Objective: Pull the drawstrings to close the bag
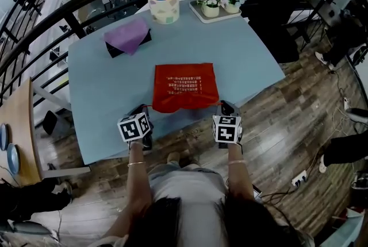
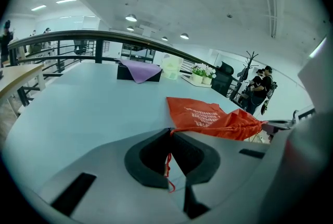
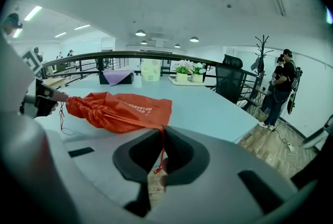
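A red drawstring bag [image 1: 185, 87] with white print lies flat on the light blue table [image 1: 103, 68], its gathered mouth towards the near edge. My left gripper [image 1: 142, 109] sits at the mouth's left end, shut on a thin red drawstring [image 2: 168, 158] that runs between its pads. At the right end my right gripper [image 1: 225, 107] is shut on the other drawstring [image 3: 160, 147]. In the right gripper view the bag [image 3: 118, 109] shows its mouth bunched tight, and the left gripper [image 3: 44, 99] holds its far end. The left gripper view has the bag [image 2: 210, 117] stretching off to the right.
At the table's far side are a dark box under a purple cloth [image 1: 127, 37], a pale bucket of coloured items [image 1: 164, 3] and a tray with two potted plants [image 1: 217, 6]. A black railing [image 1: 86, 2] curves behind the table. People stand at the right [image 3: 283, 87].
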{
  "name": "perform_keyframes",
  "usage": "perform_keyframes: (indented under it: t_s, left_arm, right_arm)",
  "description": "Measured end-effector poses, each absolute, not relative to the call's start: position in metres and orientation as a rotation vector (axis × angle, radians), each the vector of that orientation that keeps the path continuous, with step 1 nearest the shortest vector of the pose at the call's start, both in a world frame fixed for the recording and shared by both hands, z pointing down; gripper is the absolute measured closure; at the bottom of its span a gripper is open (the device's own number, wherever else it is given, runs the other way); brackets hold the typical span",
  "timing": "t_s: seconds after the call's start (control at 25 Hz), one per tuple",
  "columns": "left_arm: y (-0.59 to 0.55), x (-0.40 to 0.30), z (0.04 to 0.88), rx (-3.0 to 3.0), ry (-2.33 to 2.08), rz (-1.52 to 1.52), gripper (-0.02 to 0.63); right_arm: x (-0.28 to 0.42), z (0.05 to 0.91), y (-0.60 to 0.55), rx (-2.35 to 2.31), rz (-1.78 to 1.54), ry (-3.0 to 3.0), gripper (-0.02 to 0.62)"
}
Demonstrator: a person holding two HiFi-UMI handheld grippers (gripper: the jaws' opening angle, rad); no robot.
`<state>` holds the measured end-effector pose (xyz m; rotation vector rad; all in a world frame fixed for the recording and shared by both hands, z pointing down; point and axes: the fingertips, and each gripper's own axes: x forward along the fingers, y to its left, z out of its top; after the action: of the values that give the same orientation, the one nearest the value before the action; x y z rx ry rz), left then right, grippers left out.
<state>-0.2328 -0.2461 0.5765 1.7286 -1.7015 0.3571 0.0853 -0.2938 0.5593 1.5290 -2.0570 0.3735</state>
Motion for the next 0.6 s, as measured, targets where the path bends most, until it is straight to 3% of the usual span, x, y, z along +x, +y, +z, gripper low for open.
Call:
perform_keyframes:
  t_s: [0.6]
  left_arm:
    - [-0.242,-0.252,0.572,1.715,-1.719,0.322,0.589]
  right_arm:
    - [0.089,0.552,-0.289,1.605,0.433,-2.047,0.566]
